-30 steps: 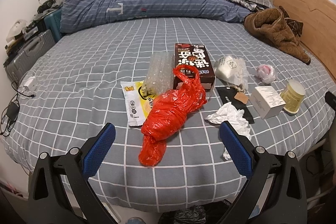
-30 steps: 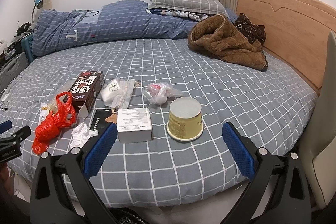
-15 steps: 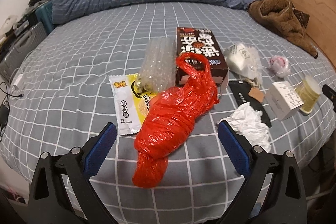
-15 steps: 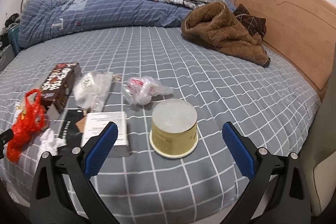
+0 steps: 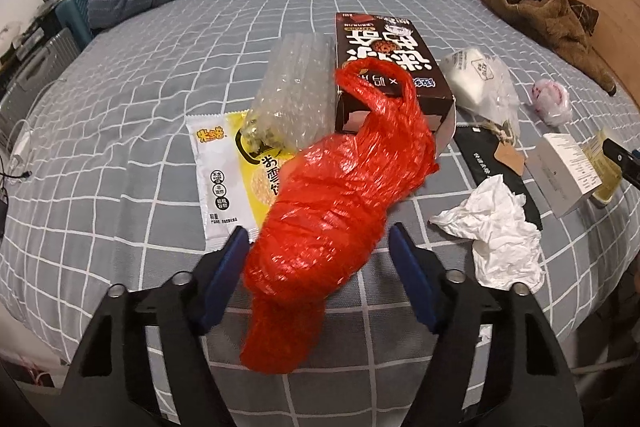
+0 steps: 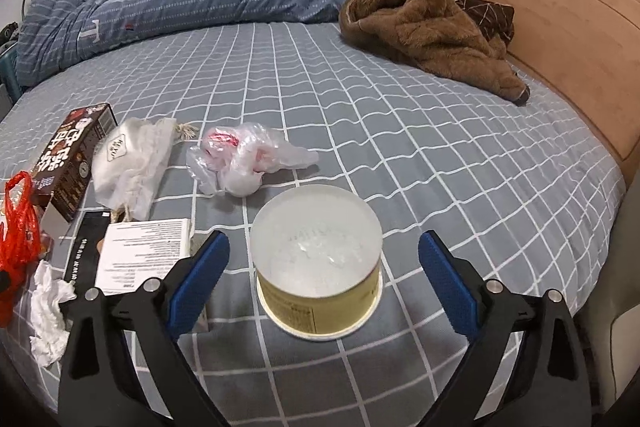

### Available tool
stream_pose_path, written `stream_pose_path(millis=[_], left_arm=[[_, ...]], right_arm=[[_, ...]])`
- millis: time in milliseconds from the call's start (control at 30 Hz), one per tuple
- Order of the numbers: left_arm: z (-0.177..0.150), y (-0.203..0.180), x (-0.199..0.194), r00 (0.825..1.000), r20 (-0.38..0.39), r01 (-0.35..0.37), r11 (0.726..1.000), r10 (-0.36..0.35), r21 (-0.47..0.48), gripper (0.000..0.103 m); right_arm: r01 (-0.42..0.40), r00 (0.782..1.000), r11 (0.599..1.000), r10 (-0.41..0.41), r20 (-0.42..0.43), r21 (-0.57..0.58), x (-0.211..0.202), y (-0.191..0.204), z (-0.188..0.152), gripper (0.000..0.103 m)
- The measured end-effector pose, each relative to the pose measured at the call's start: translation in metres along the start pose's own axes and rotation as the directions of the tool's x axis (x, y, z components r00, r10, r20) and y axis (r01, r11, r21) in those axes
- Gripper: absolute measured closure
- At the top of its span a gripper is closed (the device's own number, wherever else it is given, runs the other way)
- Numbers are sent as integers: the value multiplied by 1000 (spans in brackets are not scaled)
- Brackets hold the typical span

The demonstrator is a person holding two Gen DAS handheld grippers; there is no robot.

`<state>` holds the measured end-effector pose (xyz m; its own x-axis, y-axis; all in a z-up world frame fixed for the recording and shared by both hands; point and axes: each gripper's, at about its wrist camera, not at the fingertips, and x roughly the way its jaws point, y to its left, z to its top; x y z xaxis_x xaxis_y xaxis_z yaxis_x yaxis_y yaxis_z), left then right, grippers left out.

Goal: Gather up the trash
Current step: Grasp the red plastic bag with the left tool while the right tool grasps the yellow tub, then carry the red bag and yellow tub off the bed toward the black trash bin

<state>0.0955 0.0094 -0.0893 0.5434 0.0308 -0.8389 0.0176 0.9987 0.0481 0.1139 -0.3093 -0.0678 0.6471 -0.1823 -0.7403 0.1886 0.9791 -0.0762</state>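
My fingers closing around trash on the bed [image 5: 120, 131].

Low in the left view, my left gripper [image 5: 318, 247] is narrowing on the crumpled red plastic bag [image 5: 336, 203]; its left pad seems to touch, the right stands just off. In the right view, my right gripper [image 6: 322, 259], spread wide and easing inward, straddles the upturned yellow paper cup [image 6: 318, 283] without contact. The bag's lower end is blurred.
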Motion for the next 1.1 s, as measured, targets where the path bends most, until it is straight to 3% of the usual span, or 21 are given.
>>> stream_pose_path(millis=[233,400,767,1100], left_arm=[[0,5,1,1000,-5,14,1000,-14,-13,49],[-1,7,-2,1000,0,31,999,-31,-17,55],[5,12,-36,996,80,40,999,-38,-20,56],[5,13,-64,988,149,32,999,-26,-43,56]], right_arm=[[-24,999,1000,25,-33,13,13,0,-3,34],[-16,1000,1000,16,-13,17,7,-1,-2,35],[-10,997,1000,11,80,-6,-34,8,4,34],[-50,988,998,55,146,-40,-85,30,-7,35]])
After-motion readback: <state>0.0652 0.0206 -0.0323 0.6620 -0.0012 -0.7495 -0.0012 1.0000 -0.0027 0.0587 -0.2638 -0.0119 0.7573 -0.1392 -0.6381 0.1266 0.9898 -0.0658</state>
